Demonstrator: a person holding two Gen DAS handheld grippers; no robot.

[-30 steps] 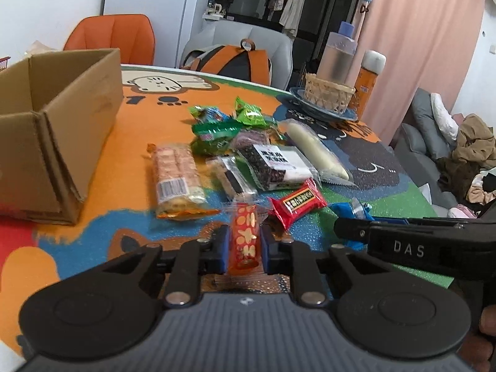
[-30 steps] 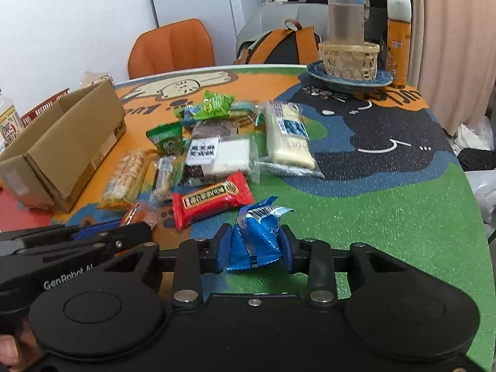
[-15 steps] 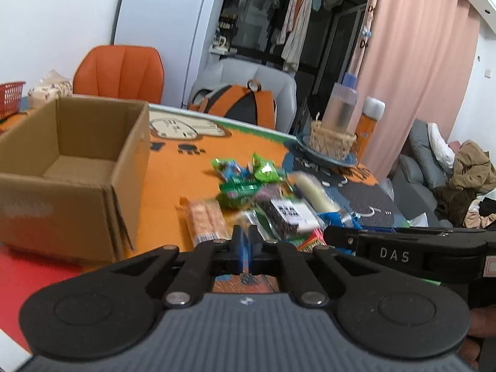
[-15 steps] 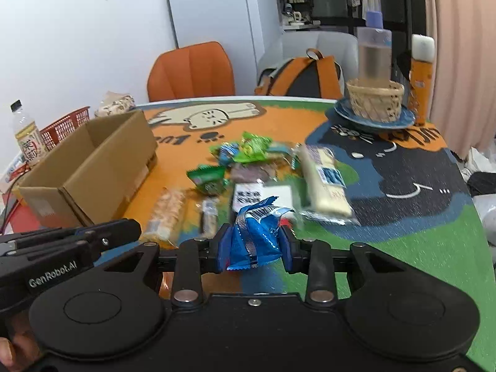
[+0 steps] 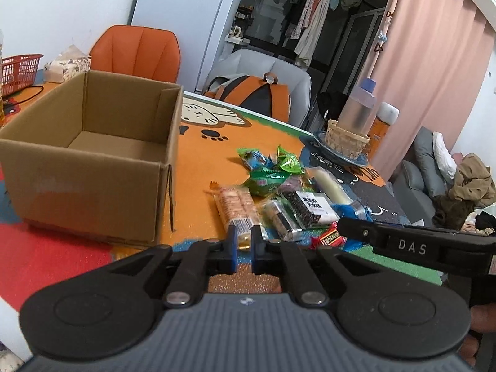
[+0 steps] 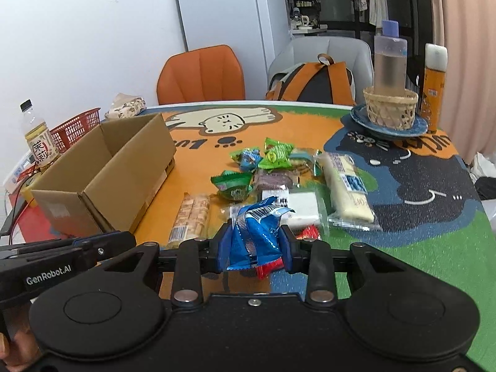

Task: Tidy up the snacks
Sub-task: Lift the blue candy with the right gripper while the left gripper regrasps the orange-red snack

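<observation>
An open, empty cardboard box [image 5: 93, 142] stands at the left of the table; it also shows in the right wrist view [image 6: 105, 179]. A pile of wrapped snacks [image 5: 279, 192] lies to its right, also in the right wrist view [image 6: 279, 179]. My left gripper [image 5: 244, 246] is raised above the table near the box's corner, its jaws nearly together with a small gap; no snack shows between them. My right gripper [image 6: 254, 245] is shut on a blue snack packet [image 6: 251, 235], held above the pile's near edge.
A blue plate with a wicker basket and bottle [image 6: 389, 105] and an orange can [image 6: 434, 86] stand at the far right. A red basket [image 6: 74, 127] and drink bottle [image 6: 37, 142] stand far left. Chairs and a backpack [image 6: 313, 80] stand behind the table.
Both grippers rose from the table and swung toward the box. The red-and-yellow snack seen in the left gripper a second ago no longer shows between its jaws. The right keeps the blue packet.
</observation>
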